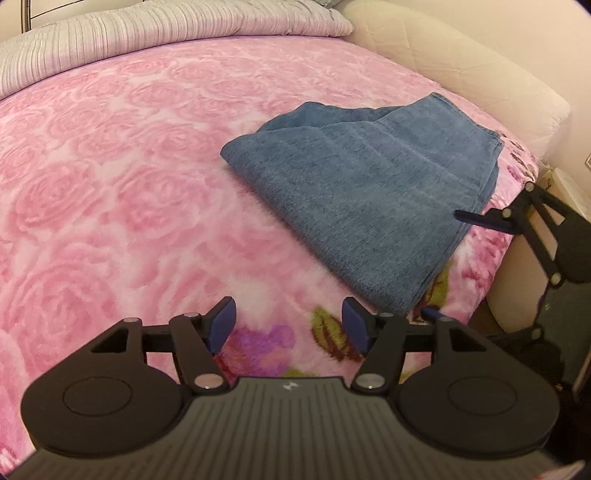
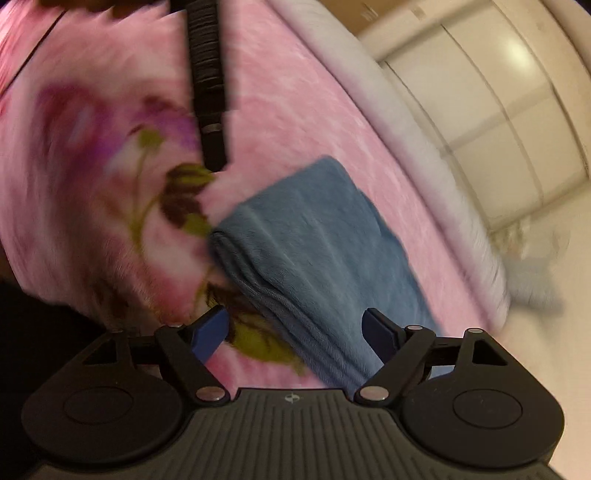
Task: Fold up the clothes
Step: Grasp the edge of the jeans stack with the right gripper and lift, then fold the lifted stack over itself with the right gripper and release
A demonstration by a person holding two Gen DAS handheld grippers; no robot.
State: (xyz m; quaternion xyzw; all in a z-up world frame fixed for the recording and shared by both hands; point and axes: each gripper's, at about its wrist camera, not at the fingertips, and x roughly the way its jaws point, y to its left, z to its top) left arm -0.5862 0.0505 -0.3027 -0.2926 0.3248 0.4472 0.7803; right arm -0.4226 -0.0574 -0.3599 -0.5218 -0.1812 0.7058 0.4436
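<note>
A blue cloth [image 1: 369, 192], folded into a thick rectangle, lies on the pink rose-patterned blanket [image 1: 110, 184] near the bed's right edge. My left gripper [image 1: 290, 321] hovers over bare blanket just short of the cloth's near corner, open, with nothing between its pads. In the right wrist view, which is blurred, my right gripper [image 2: 295, 326] stands open wide and the stacked edge of the blue cloth [image 2: 325, 251] runs between its jaws without the pads pressing on it. The right gripper's fingers [image 1: 484, 220] show at the cloth's right edge in the left wrist view.
A striped lilac quilt [image 1: 147, 33] lies folded along the far end of the bed. A cream padded bed frame [image 1: 443, 62] borders the right side, and the blanket drops off there. Pale wardrobe doors [image 2: 498, 110] stand beyond the bed.
</note>
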